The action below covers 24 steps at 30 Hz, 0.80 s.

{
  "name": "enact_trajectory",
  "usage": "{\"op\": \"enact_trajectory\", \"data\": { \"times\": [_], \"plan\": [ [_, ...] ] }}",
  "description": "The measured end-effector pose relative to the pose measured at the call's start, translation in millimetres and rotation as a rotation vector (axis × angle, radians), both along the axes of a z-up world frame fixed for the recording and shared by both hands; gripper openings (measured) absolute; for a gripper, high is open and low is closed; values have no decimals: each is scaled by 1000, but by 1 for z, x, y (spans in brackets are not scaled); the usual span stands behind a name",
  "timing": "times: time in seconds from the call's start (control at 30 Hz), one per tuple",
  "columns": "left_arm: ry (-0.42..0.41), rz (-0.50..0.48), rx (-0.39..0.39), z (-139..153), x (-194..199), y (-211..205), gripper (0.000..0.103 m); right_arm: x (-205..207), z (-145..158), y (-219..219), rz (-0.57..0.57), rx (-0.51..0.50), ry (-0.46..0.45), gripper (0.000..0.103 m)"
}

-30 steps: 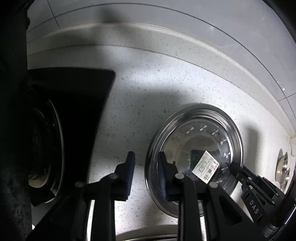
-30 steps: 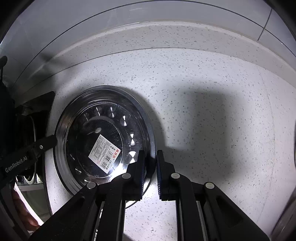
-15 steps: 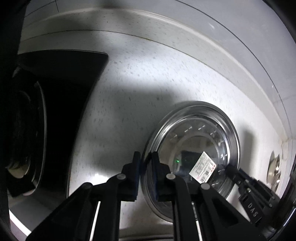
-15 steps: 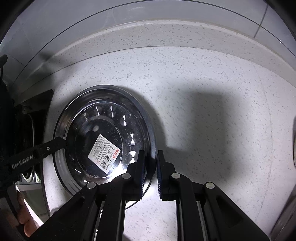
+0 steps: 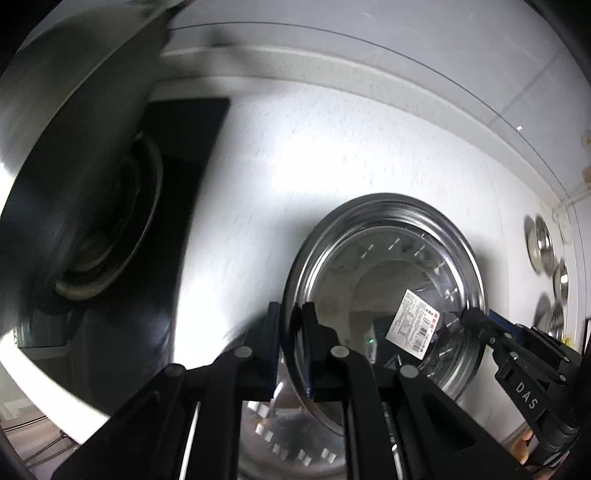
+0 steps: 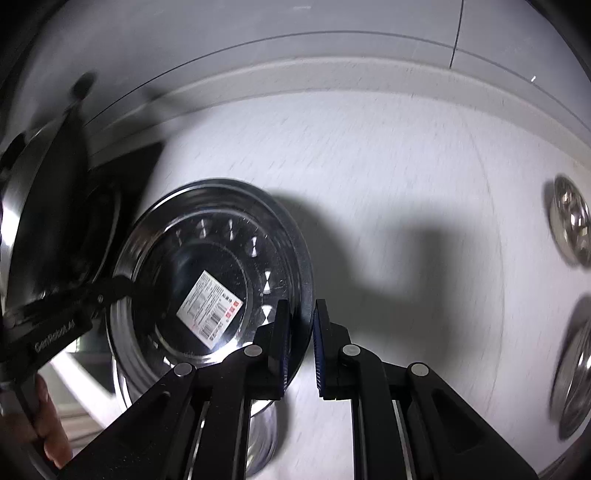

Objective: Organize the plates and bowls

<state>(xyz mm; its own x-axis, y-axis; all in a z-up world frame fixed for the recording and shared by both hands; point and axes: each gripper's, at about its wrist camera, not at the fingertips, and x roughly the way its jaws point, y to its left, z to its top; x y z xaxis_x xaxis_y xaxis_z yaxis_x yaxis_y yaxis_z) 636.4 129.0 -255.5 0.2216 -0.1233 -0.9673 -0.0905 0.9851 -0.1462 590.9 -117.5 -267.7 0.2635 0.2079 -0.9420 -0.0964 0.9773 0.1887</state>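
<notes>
My left hand-held gripper (image 5: 291, 347), now clamped on the steel plate (image 5: 384, 280) rim opposite my right hand-held gripper (image 6: 301, 343), lifts it off the desk (image 6: 388, 177) for stacking.

We see a bowl (image 5: 384, 280) tilted above the counter (image 5: 295, 155), with the left gripper (image 5: 291, 350) on its left rim and the right gripper (image 6: 301, 343) on its right rim. A sticker (image 6: 208, 308) sits inside the bowl. A stove (image 5: 122, 221) lies left of it, the wall (image 6: 258, 33) behind. Further bowls (image 6: 570, 225) rest on the counter well to the right.
</notes>
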Motion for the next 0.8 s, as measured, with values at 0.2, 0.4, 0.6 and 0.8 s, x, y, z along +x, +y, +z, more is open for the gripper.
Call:
{"op": "enact_trajectory", "data": {
  "times": [0.2,0.4,0.6,0.8],
  "plan": [
    [13,-3,27,-5,-62,12,10,-49,-7,13,66,-12,13,11],
    [47,23,37,-15,-90,14,11,-55,-26,31,114,-39,41,11],
    [39,23,67,-23,-103,18,12,-62,-36,48,149,-68,37,12],
    [22,31,183,-14,-106,9,12,-55,-41,53,161,-29,55,32]
  ]
}}
